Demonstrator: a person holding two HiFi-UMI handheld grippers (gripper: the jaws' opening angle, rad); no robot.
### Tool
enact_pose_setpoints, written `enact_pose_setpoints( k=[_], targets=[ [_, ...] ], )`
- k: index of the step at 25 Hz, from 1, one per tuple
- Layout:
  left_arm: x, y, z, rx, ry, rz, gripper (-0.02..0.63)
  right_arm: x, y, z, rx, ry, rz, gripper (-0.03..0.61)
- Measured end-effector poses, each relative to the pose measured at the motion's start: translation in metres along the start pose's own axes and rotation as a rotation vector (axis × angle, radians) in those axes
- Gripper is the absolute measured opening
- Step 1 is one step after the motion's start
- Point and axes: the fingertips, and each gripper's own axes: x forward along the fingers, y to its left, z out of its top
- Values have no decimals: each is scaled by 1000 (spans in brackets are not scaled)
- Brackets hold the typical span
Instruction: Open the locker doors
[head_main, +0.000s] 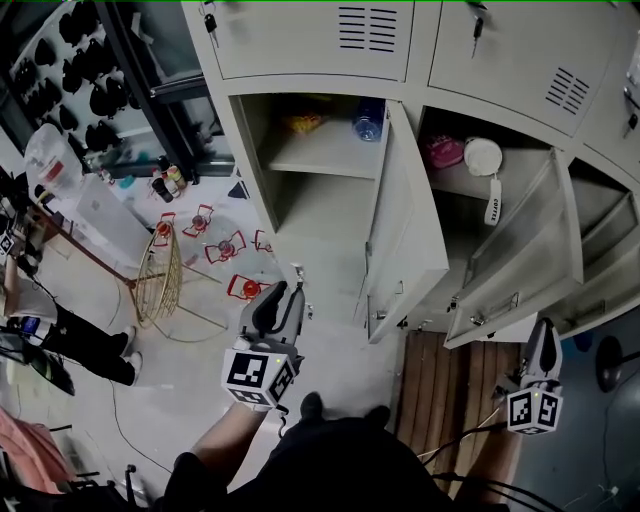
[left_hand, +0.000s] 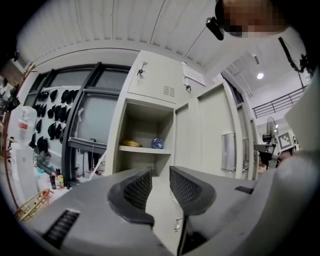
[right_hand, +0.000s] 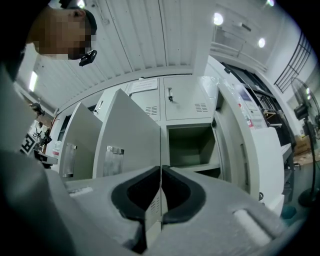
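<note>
A bank of grey lockers fills the top of the head view. Its upper doors (head_main: 310, 35) are closed with keys in them. Three lower doors stand swung out: the left one (head_main: 410, 220), the middle one (head_main: 520, 250) and the right one (head_main: 605, 265). The left compartment (left_hand: 145, 135) holds a yellow item (left_hand: 131, 143) and a blue bottle (left_hand: 157, 143) on its shelf. My left gripper (head_main: 292, 285) (left_hand: 160, 175) hangs in front of that compartment, jaws a narrow gap apart with nothing between. My right gripper (head_main: 545, 325) (right_hand: 160, 170) is low by the right-hand doors, shut and empty, touching nothing.
Red items (head_main: 215, 245) and a wire basket (head_main: 160, 280) lie on the floor at left, near a seated person's legs (head_main: 70, 340). A wooden pallet (head_main: 450, 390) lies under the open doors. A fan (head_main: 610, 360) stands at the far right.
</note>
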Motion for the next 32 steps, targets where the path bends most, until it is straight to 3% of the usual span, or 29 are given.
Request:
enact_pose_setpoints(
  k=[9, 32],
  targets=[
    [-1, 33, 22, 8, -60, 90, 107, 6, -3, -2, -18, 1, 0, 3],
    [6, 13, 22, 35, -66, 98, 108, 11, -14, 2, -31, -18, 39, 3]
  ],
)
